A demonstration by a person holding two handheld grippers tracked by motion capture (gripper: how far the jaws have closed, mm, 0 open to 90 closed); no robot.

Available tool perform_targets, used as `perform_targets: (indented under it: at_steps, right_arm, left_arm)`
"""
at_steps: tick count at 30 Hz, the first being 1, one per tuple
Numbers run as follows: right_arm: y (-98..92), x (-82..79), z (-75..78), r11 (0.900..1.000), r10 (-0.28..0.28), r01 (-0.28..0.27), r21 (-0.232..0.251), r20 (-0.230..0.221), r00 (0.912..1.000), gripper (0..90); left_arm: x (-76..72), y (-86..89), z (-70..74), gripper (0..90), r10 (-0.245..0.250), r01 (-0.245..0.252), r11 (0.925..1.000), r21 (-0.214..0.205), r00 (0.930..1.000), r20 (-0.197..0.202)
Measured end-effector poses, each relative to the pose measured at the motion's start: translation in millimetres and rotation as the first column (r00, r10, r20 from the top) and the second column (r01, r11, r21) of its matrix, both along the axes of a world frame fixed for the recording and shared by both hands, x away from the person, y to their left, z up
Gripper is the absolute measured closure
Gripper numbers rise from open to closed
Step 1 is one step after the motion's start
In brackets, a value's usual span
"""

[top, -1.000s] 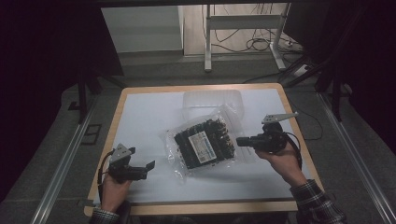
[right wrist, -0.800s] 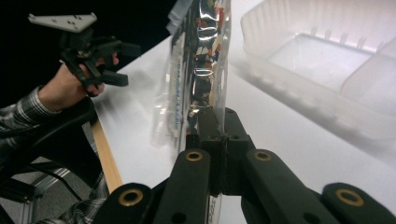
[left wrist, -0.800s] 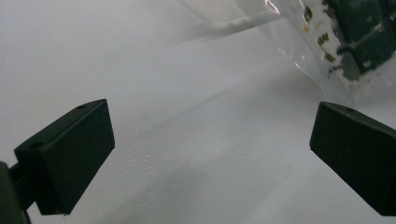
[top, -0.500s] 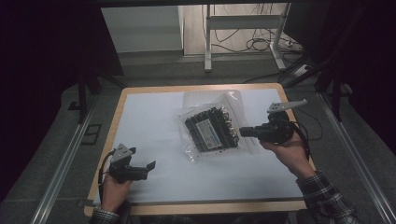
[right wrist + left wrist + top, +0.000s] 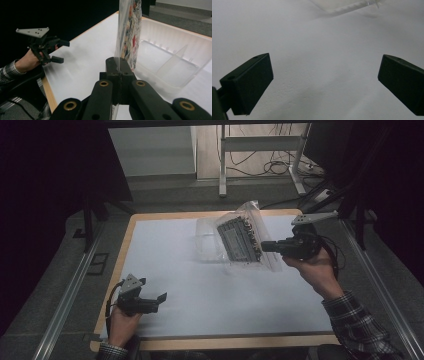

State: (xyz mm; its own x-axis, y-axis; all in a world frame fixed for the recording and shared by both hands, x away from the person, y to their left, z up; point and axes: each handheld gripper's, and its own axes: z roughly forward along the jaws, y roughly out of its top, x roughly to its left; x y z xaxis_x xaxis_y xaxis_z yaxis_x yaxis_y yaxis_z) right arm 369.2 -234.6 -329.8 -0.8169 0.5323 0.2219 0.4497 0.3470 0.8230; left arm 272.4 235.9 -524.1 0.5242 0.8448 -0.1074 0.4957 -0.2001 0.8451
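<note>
The right gripper pinches the edge of the bag, hanging upright over the clear tray near the bench's far edge; the left gripper, fingers spread, waits at the near-left corner.

A clear plastic bag of dark parts with a label hung upright, lifted above a clear plastic divided tray.
</note>
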Motion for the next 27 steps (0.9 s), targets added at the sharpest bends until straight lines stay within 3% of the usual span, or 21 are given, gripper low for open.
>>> perform_targets:
  at_steps: [11, 27]
  right_arm:
    - [2.3, 15.0, 20.0, 0.9999, -0.012, 0.012, -0.011, -0.004, 0.9999, 89.1]
    - [17.4, 50.4, 58.7, 0.9953, -0.062, 0.066, -0.072, 0.054, 0.9966, 89.2]
  left_arm:
    - [0.2, -0.5, -0.1, 0.0, -0.002, 0.002, 1.0000, 0.000, 1.0000, -0.001]
    - [-0.1, -1.2, 0.4, 0.0, -0.009, 0.009, 1.0000, 0.002, 1.0000, 0.004]
